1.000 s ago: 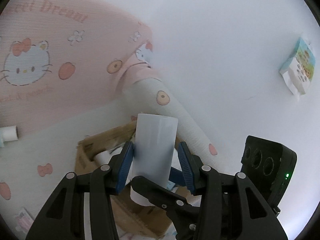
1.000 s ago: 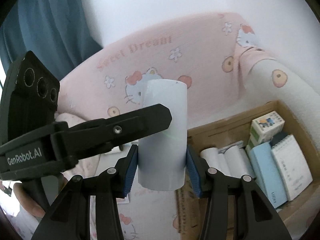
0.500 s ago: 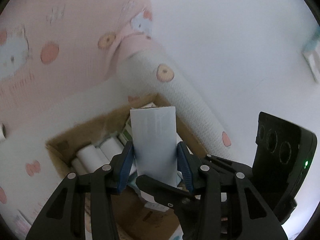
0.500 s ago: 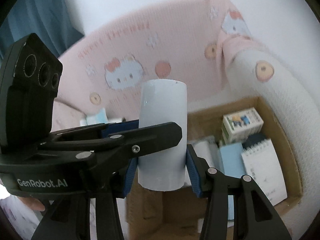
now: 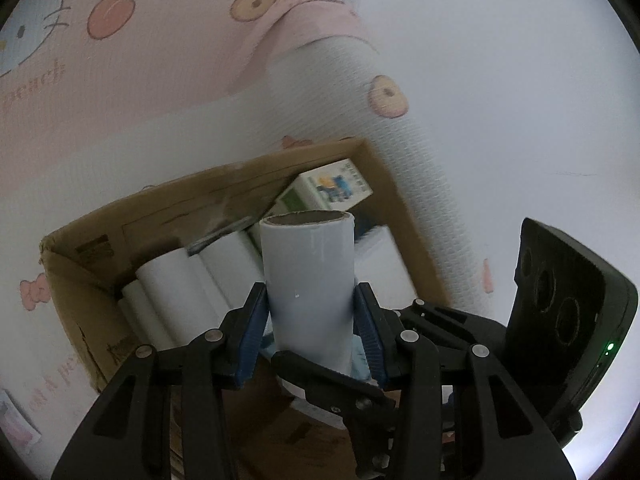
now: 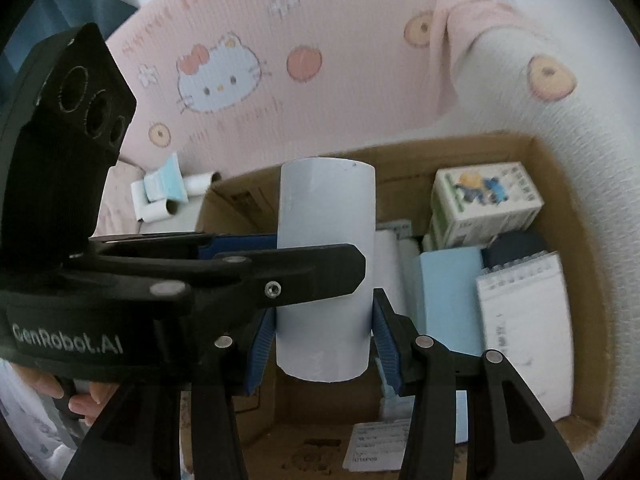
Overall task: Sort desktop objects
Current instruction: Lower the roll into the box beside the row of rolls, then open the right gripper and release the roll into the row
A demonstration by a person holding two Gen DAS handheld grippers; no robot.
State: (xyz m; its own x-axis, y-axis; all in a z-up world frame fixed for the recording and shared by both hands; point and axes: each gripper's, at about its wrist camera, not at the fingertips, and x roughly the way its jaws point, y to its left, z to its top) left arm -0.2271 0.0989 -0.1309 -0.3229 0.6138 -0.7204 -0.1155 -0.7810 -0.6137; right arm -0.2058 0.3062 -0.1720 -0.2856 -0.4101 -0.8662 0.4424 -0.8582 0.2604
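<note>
Two claws, left [image 5: 308, 330] and right [image 6: 324, 344], both clamp one white roll [image 5: 308, 280] above the cardboard box [image 6: 552, 168].

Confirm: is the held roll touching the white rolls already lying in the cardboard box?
Cannot tell. In the left wrist view the held roll overlaps the white rolls in the cardboard box, hiding any gap; the right wrist view does not show its lower end against them.

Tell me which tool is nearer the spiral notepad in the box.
Right. The right tool grips the roll just left of the notepad; the left tool reaches in from farther left.
</note>
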